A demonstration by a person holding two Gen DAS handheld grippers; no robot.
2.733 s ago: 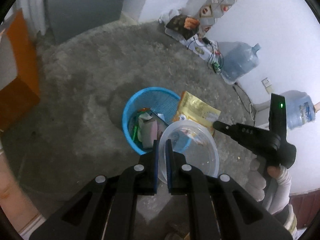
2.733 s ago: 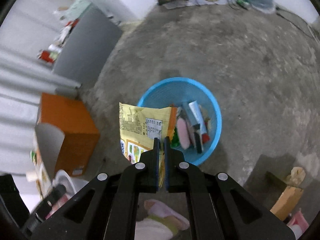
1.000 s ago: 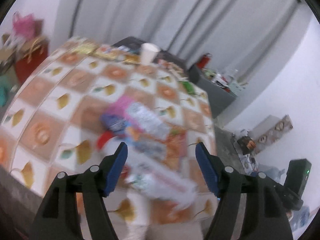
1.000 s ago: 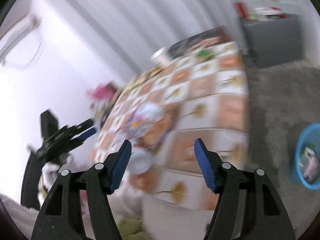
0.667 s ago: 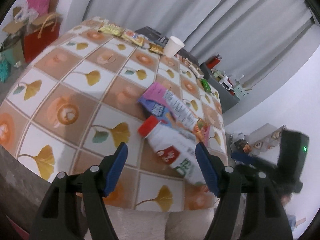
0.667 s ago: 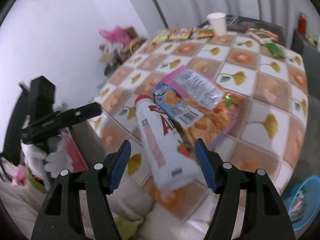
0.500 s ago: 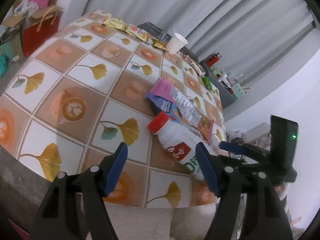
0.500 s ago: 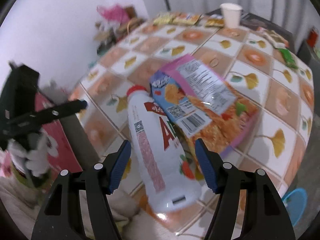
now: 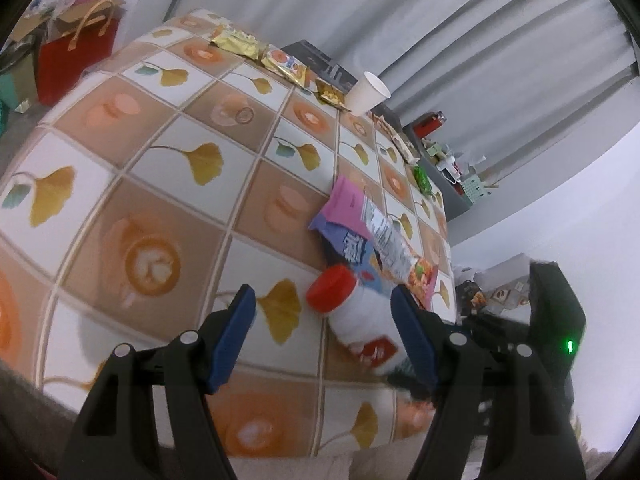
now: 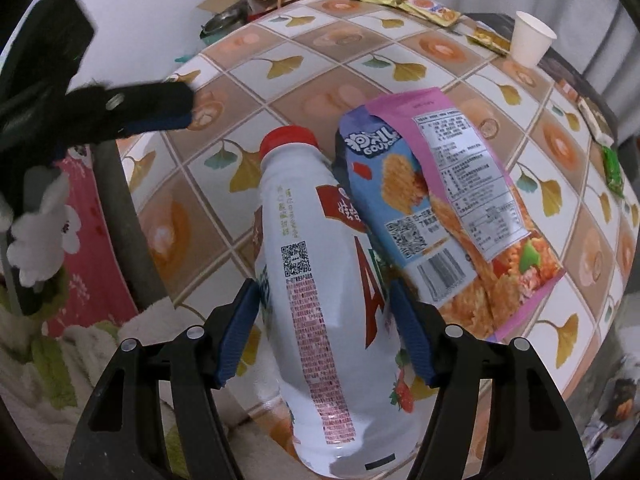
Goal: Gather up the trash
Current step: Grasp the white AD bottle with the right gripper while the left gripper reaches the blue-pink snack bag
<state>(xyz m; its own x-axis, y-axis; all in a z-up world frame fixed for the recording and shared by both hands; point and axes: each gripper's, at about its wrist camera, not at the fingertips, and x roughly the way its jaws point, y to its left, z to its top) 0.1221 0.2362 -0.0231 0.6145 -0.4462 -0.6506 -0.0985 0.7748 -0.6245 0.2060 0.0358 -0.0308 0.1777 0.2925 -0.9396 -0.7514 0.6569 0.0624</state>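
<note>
white bottle (image 10: 320, 312) between open right tool (image 10: 324, 328) pads; "goujoa" snack bag (image 10: 440, 216) beside

Bottle (image 9: 362, 330) base behind right tongs (image 9: 470, 322)

My right gripper (image 10: 324, 320) points steeply down at the table (image 10: 304, 52) with its leaf-and-coffee patterned cloth. My blue-padded jaws stand wide on either side of a white drink bottle (image 10: 320, 280) with a red cap, which lies on its side; whether the pads press it I cannot tell. A pink and blue snack bag (image 10: 448, 200) lies beside the bottle, overlapping its right flank. My left gripper (image 10: 120, 112) reaches in from the left edge. A white paper cup (image 10: 530, 38) stands upright at the far side, near some small wrappers (image 10: 404, 2).
</note>
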